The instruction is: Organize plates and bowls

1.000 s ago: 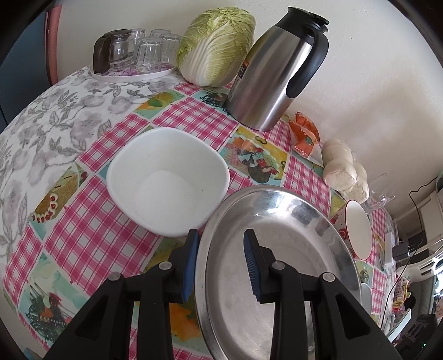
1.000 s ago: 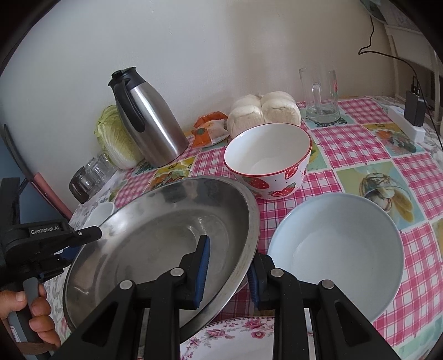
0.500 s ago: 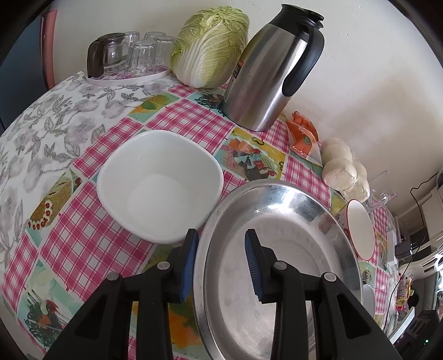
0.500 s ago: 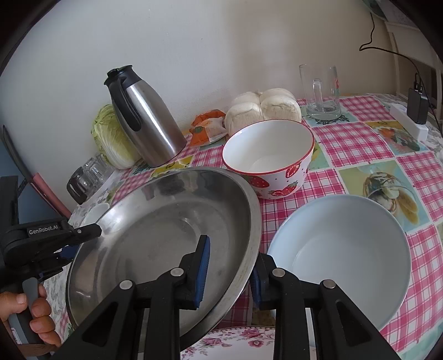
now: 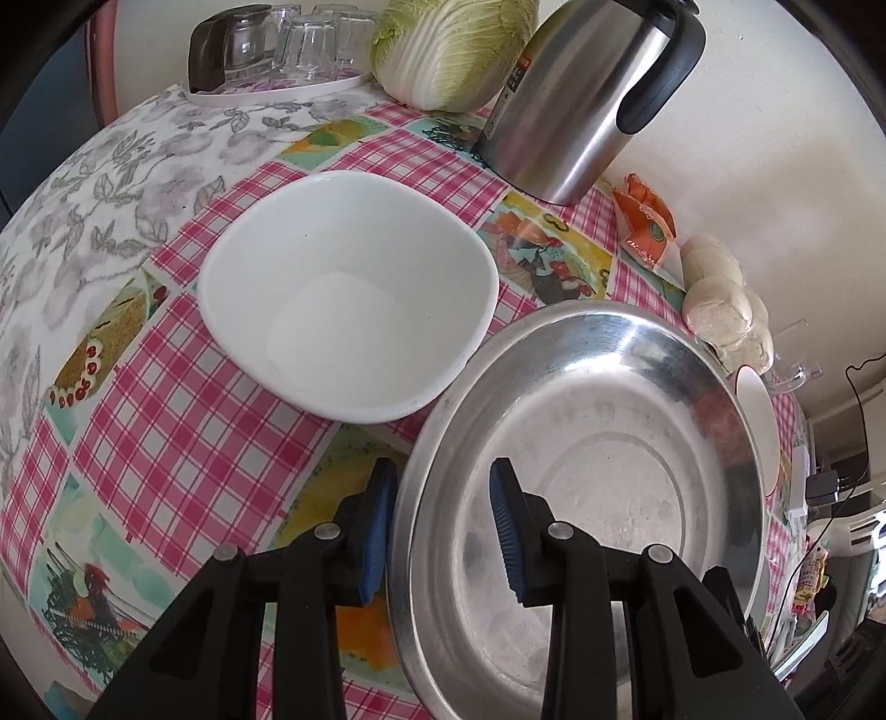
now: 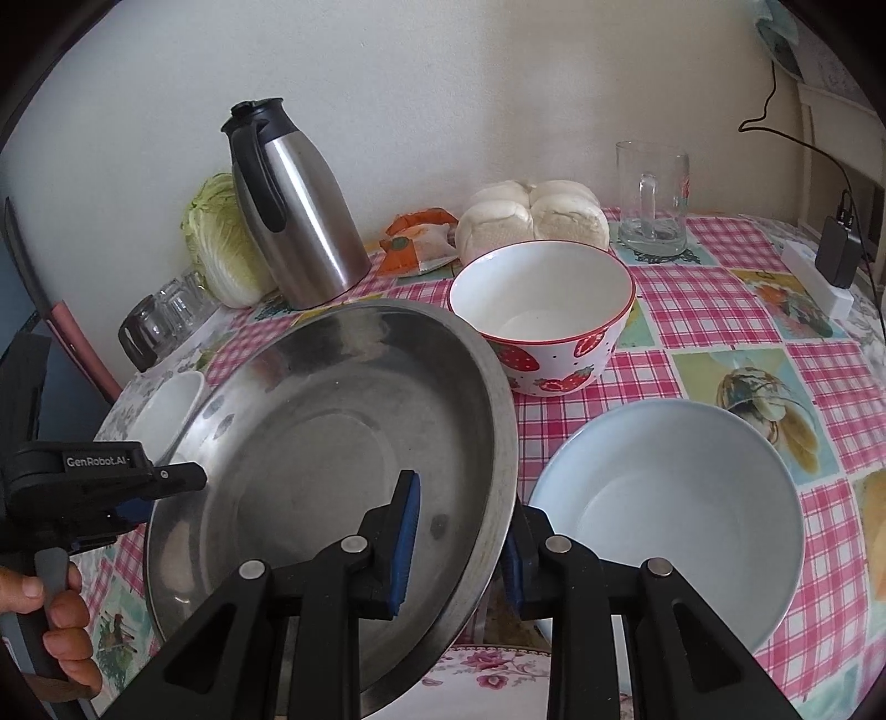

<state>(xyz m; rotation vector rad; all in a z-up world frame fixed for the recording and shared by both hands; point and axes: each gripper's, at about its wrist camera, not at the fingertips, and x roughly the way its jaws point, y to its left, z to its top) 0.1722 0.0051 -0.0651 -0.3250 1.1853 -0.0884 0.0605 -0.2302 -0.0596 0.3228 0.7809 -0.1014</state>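
A large steel plate (image 5: 598,471) is held off the table by both grippers and tilted. My left gripper (image 5: 443,531) is shut on its near-left rim. My right gripper (image 6: 459,543) is shut on its right rim, seen in the right wrist view (image 6: 332,443). A white square bowl (image 5: 343,293) sits on the cloth to the left of the plate. A strawberry-print bowl (image 6: 542,315) stands behind the plate and a pale blue bowl (image 6: 664,509) to its right. A floral plate (image 6: 487,681) shows under my right gripper.
A steel thermos (image 6: 293,210), a cabbage (image 6: 221,243), a tray of upturned glasses (image 5: 277,50), buns (image 6: 531,216), an orange packet (image 6: 421,238) and a glass mug (image 6: 653,199) line the back by the wall. A charger (image 6: 836,255) lies at the right.
Both grippers have lifted the steel plate higher and tilted it. The white bowl and thermos now look closer in the left wrist view.
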